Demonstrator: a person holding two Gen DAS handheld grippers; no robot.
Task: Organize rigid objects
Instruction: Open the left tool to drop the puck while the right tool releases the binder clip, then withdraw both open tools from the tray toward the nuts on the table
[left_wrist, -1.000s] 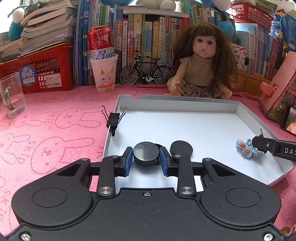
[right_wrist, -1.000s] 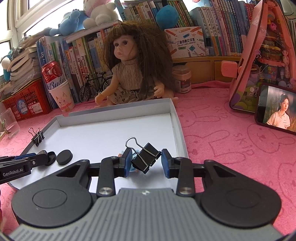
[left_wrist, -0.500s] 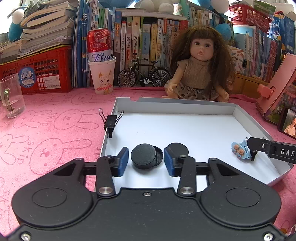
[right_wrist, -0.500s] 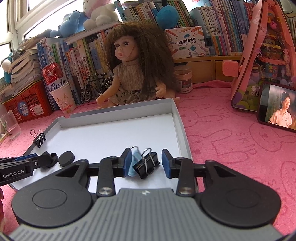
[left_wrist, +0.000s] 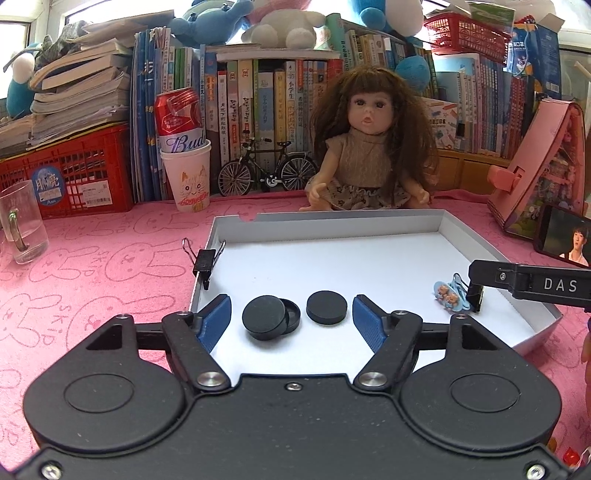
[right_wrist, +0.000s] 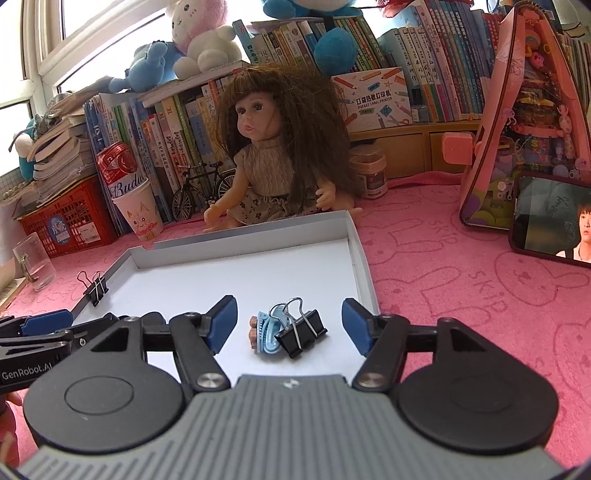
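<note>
Over on the left, one black binder clip (left_wrist: 204, 261) sits clamped on the left wall of the white tray (left_wrist: 332, 218), handles sticking up, so whether it counts as sorted is hard to say. Moving in, the left tongs (left_wrist: 291, 319) hover low over the tray's near edge with their blue pads (left_wrist: 216, 317) spreading apart, and nothing is pinched: a stack of two round black discs (left_wrist: 269, 322), the top one slid a little off the lower, lies on the tray floor between them, with a single black disc (left_wrist: 327, 307) just beside it, clear of both pads. That looks like a drop-off completed. Across to the right, the right tongs (right_wrist: 289, 324) are widening too, pads standing off on either side of a second black binder clip (right_wrist: 302, 333) that rests against a small blue hair clip (right_wrist: 264, 332) near the tray's right wall; neither pad touches them. By my reading, five small items are in or on the tray, the pink worktop (left_wrist: 92, 266) around it shows no loose small bits left to gather, and the job seems close to done, though the fisheye edges hide some ground.
</note>
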